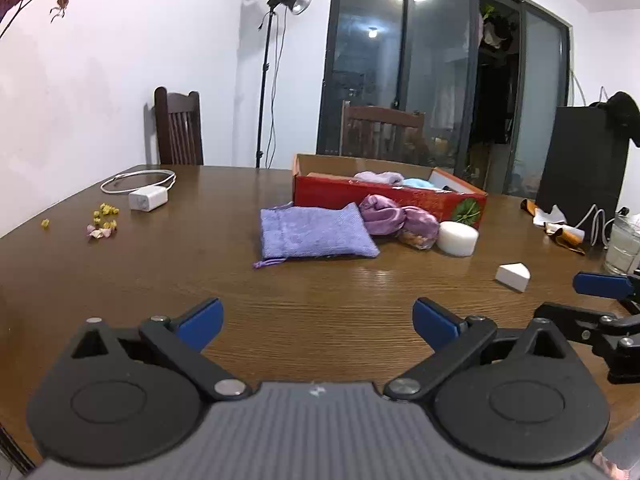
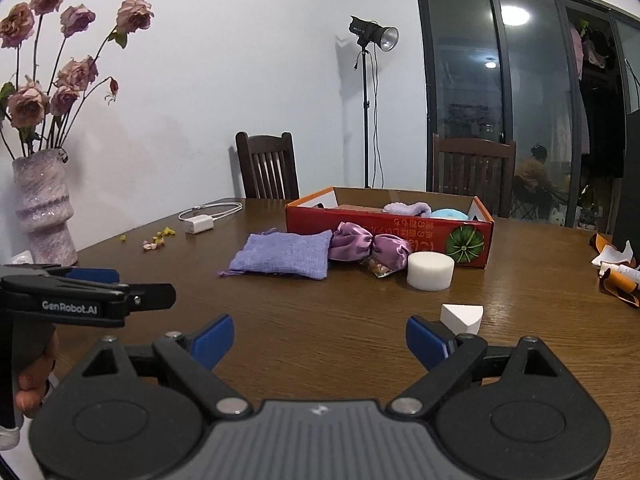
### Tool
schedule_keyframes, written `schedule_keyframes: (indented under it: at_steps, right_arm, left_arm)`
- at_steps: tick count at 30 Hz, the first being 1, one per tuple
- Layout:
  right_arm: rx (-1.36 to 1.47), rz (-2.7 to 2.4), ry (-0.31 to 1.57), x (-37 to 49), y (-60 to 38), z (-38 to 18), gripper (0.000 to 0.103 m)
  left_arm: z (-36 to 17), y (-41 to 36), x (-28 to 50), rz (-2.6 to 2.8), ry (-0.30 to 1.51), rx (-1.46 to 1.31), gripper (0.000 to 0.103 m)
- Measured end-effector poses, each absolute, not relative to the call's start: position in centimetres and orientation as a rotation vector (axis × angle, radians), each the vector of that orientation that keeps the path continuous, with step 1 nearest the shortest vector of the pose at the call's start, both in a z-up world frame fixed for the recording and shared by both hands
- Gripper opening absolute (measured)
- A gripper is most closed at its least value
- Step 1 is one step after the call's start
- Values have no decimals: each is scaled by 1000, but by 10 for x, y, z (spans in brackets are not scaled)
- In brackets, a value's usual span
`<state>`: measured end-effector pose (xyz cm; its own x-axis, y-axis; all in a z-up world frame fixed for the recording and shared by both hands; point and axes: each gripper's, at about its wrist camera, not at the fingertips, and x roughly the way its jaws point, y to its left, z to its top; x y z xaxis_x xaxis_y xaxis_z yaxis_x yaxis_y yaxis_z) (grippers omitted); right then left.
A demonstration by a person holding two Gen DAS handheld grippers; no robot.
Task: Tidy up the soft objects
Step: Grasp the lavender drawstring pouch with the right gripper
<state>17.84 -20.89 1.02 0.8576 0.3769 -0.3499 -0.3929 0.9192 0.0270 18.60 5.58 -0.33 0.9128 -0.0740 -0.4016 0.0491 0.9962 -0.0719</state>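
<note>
On the wooden table (image 1: 180,248) lies a lavender drawstring pouch (image 1: 314,232) (image 2: 286,256). Beside it sit a crumpled purple satin cloth (image 1: 396,220) (image 2: 370,246) and a round white sponge (image 1: 457,238) (image 2: 430,271), all in front of a red cardboard box (image 1: 384,198) (image 2: 384,226). Inside the box lie a lilac and a blue soft item (image 2: 424,210). A white wedge sponge (image 1: 513,276) (image 2: 462,317) rests nearer, on the right. My left gripper (image 1: 318,322) is open over bare table. My right gripper (image 2: 320,342) is open, the wedge just beyond its right finger.
A white charger with cable (image 1: 148,198) and scattered petals (image 1: 102,222) lie on the left. A vase of dried roses (image 2: 44,208) stands at the table's left edge. Wrappers (image 2: 618,270) and a glass (image 1: 624,248) sit far right. Two chairs (image 2: 268,170) and a light stand (image 2: 366,112) are behind.
</note>
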Motion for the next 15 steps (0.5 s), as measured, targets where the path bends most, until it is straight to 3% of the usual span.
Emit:
schedule_keyframes:
  at_steps: [9, 11, 13, 15]
  right_arm:
    - [101, 379, 474, 237, -211, 6, 86]
    - [143, 390, 500, 263, -207, 6, 82]
    - [158, 408, 510, 289, -200, 6, 81]
    - [157, 434, 515, 315, -189, 8, 80]
  left_arm:
    - [2, 89, 246, -37, 426, -168, 102]
    - [2, 95, 274, -33, 450, -175, 95]
    - [1, 98, 303, -40, 479, -144, 78]
    - [-1, 98, 333, -56, 504, -106, 73]
